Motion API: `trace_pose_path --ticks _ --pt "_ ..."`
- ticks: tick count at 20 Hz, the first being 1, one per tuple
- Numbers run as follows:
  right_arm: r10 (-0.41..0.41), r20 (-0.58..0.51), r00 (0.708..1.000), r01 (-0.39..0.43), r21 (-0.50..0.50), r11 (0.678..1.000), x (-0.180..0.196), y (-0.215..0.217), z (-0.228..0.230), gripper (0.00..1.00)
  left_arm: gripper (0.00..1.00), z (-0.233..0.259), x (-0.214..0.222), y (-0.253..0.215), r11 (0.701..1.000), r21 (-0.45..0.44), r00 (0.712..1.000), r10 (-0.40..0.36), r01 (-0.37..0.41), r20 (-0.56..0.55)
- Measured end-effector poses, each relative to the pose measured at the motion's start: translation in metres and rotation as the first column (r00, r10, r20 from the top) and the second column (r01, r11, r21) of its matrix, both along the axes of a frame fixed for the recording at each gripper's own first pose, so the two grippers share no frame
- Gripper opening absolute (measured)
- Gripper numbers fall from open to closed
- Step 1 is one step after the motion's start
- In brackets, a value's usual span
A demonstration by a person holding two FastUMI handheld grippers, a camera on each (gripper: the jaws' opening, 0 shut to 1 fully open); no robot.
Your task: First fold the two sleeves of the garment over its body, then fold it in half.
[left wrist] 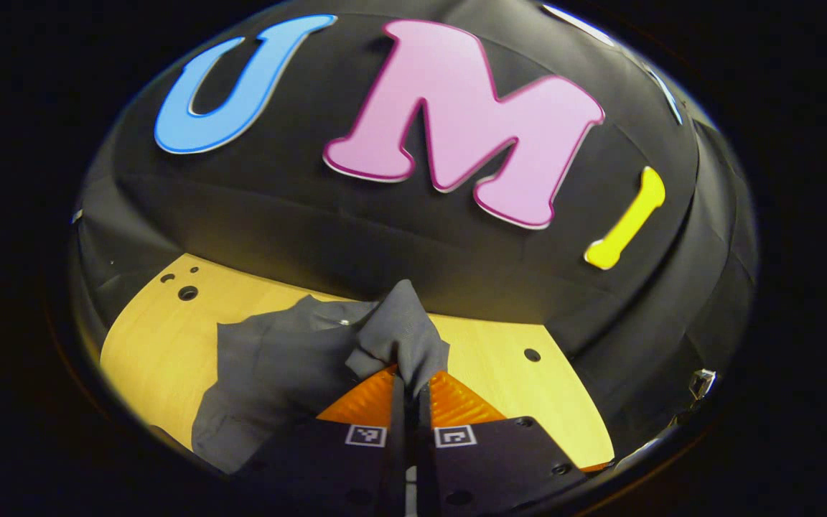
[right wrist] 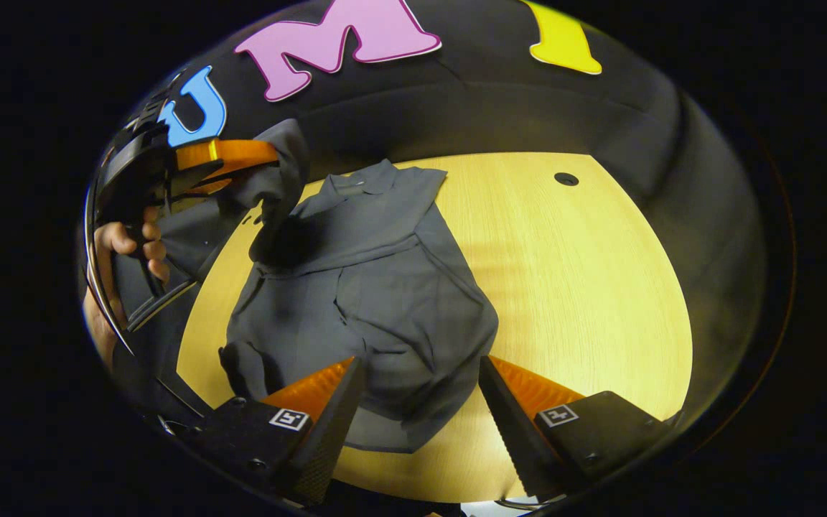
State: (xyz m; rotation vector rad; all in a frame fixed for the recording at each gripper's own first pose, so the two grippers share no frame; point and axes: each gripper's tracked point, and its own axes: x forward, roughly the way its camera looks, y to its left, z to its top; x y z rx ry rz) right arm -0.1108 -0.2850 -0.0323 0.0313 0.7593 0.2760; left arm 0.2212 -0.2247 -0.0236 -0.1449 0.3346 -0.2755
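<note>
A dark grey garment (right wrist: 377, 287) lies on the light wooden table (right wrist: 586, 287), collar toward the far wall. One sleeve lies folded across the body. My left gripper (left wrist: 408, 377) is shut on the other sleeve (left wrist: 403, 334), which bunches up above its fingertips, lifted off the table. In the right gripper view that same gripper (right wrist: 270, 154) hangs at the upper left, held by a hand (right wrist: 130, 248), with the sleeve (right wrist: 281, 194) draping from it down to the garment. My right gripper (right wrist: 421, 366) stands open above the garment's near hem, nothing between its fingers.
The wooden table (left wrist: 162, 337) has small round holes (left wrist: 188, 293) near its far edge and another hole (right wrist: 566, 179) at the far right. The black cloth wall (left wrist: 413, 237) stands close behind the table. Bare wood lies to the right of the garment.
</note>
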Motion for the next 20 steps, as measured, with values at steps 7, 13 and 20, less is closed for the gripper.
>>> trace_pose_path --ticks 7,13,20 --pt "0.031 -0.062 0.998 -0.032 -0.012 0.999 -0.001 0.015 -0.021 0.99 0.74 0.026 -0.042 -0.017 0.995 0.040 0.991 -0.095 0.092 0.097" --pt "0.018 -0.059 0.998 -0.019 -0.011 1.000 -0.005 0.030 -0.030 0.99 0.96 0.000 -0.097 0.077 0.998 0.014 0.993 0.063 -0.065 0.099" --pt "-0.055 -0.096 0.994 0.051 -0.050 0.997 -0.011 0.028 -0.063 0.99 0.96 -0.095 -0.166 0.220 0.966 0.133 0.973 0.230 -0.223 -0.037"
